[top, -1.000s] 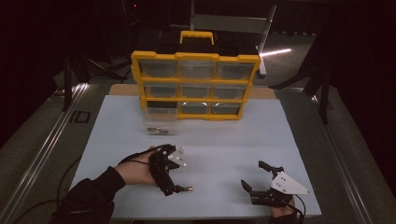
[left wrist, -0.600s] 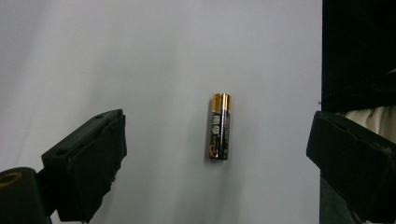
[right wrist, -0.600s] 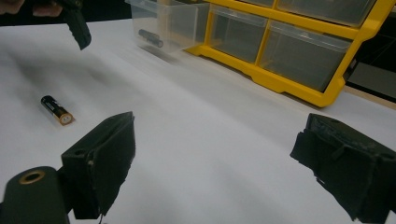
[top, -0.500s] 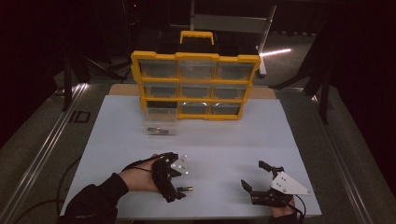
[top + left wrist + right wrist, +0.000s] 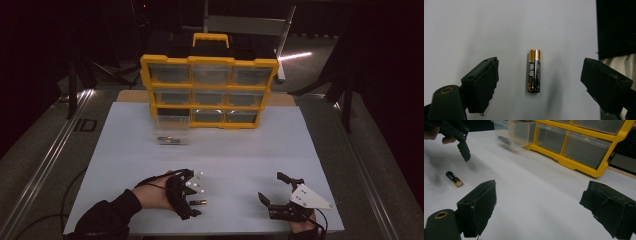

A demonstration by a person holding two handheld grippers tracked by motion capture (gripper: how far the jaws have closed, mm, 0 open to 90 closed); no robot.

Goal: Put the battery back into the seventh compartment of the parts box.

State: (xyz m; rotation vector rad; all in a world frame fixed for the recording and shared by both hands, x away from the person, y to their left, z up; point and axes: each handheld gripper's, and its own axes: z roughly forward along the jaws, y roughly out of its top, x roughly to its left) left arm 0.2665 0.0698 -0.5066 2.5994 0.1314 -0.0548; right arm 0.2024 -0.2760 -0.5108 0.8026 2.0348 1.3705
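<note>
Battery (image 5: 534,71) lies bare between left tool's (image 5: 540,82) closing jaws.

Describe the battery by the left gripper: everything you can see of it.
The battery is a small cylindrical cell with a black body, a copper-gold band at one end and small white print along its side, too fine to read. It looks intact. It lies flat on its side on the white table surface, at the near left, alone. It sits between the open jaws of the left gripper, its long axis along them; neither pad touches it. The jaws have just been closing in on it.
</note>
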